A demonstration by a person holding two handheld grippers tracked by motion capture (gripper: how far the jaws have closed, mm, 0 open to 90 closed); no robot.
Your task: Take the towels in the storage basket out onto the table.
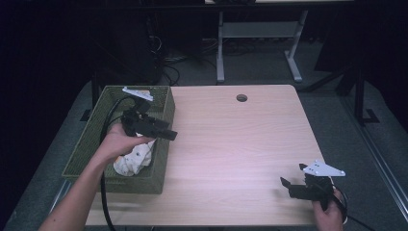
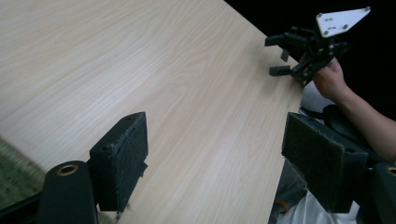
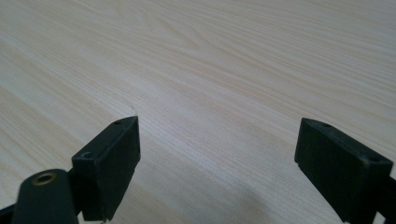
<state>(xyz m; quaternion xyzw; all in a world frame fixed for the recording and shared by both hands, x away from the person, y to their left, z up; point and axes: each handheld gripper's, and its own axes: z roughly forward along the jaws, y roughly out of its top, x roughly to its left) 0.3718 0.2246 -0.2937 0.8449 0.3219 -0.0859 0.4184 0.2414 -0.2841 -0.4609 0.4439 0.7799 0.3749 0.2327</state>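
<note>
The table [image 1: 231,139] in front of you was bare wood, nothing left on it to collect. At its left edge sat the green basket [image 1: 163,103], and a crumpled white cloth [image 1: 132,161] already lay inside, so the putting-away looked done. Your left gripper [image 1: 161,132] hung above the basket's near rim, jaws spread and holding nothing. Your right gripper [image 1: 293,185] waited near the right corner, likewise gaping and unladen.
</note>
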